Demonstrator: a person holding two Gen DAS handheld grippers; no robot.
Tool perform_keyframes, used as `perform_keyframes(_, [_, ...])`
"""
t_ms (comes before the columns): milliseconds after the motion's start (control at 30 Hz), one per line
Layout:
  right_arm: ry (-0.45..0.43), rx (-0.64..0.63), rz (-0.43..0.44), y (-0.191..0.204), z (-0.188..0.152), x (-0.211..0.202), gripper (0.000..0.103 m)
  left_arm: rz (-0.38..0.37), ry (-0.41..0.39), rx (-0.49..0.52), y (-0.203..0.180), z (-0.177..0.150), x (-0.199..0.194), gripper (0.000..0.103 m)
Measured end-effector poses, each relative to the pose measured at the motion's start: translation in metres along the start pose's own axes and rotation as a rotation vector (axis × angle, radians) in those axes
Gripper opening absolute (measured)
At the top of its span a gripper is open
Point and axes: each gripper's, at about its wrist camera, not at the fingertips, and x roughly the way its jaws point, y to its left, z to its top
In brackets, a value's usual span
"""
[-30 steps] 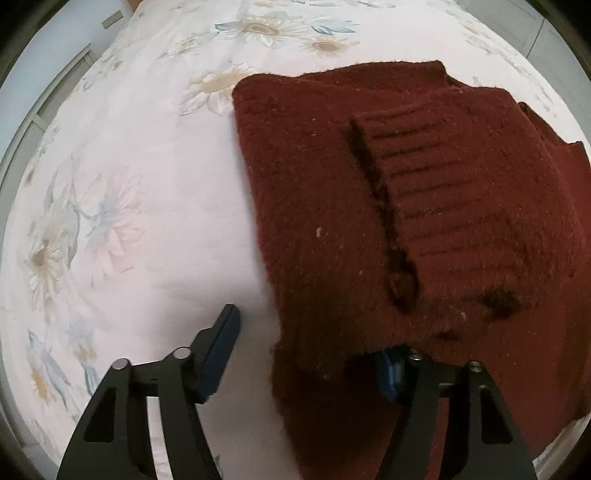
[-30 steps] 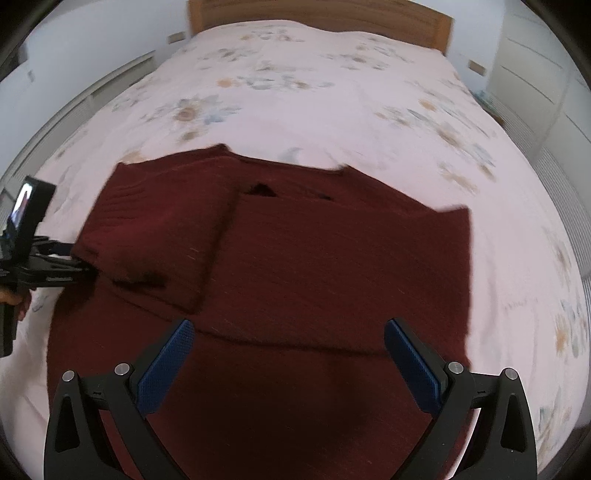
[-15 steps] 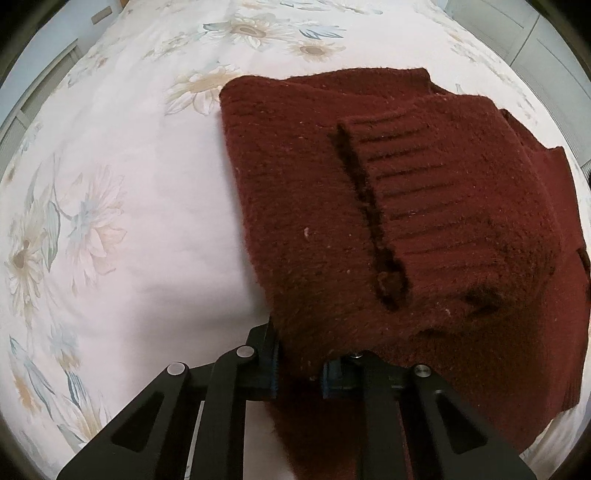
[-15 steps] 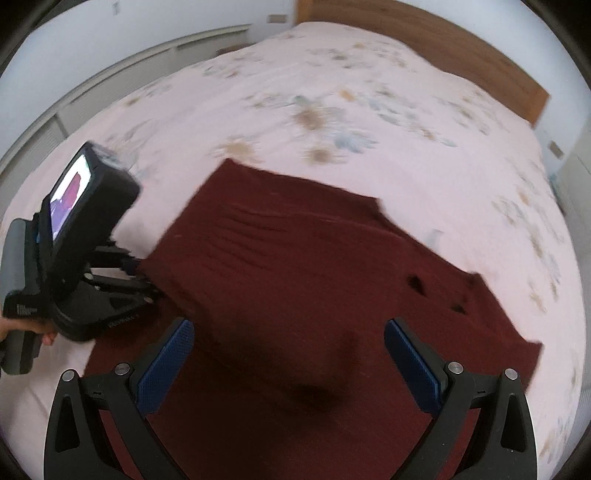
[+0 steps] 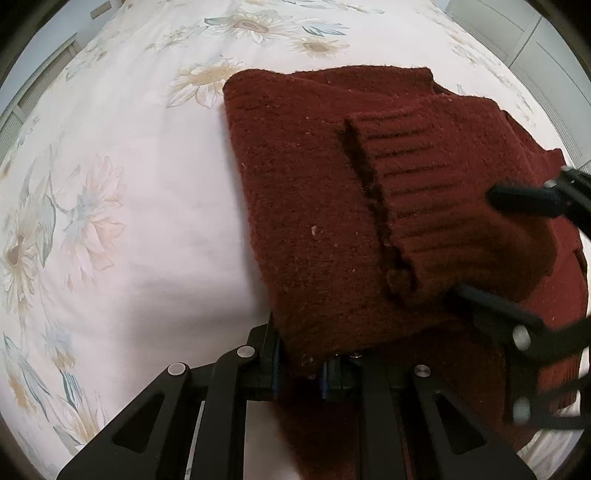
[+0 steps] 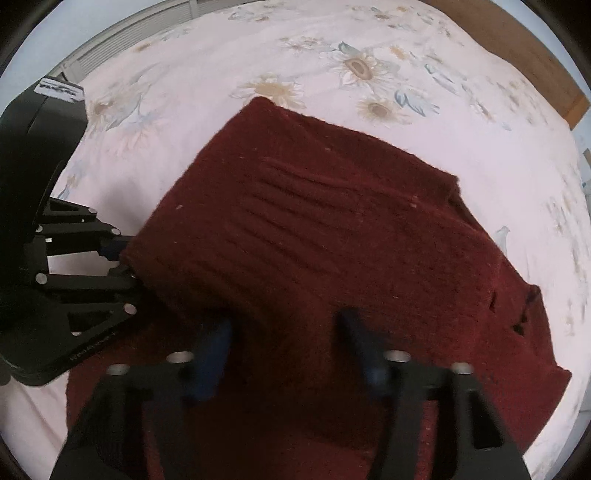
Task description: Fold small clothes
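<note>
A dark red knitted sweater (image 5: 314,192) lies partly folded on the bed, its ribbed sleeve cuff (image 5: 436,184) laid across the body. My left gripper (image 5: 301,365) is shut on the near folded edge of the sweater; it also shows at the left of the right wrist view (image 6: 123,258). My right gripper (image 6: 284,343) is open, its blue pads on either side of the sweater's near fold (image 6: 332,240), over the lower layer. It shows blurred at the right of the left wrist view (image 5: 480,251).
The bed (image 5: 129,184) has a pale pink floral cover. A wooden headboard (image 6: 517,48) is at the far end, and white slatted panels (image 6: 122,33) run along the left side.
My left gripper shut on the sweater's edge one second ago and holds it. My right gripper swung left and moved in close to the fold, its jaws narrower than before.
</note>
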Motion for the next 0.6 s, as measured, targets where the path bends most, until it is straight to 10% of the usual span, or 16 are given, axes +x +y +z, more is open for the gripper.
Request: perform_keyframes(600, [-0.222,0.460,-0.006,-0.164,-0.091,-0.106,0.020,0.032,-0.052,0.003,-0.005,0.000,-0.013,0.012])
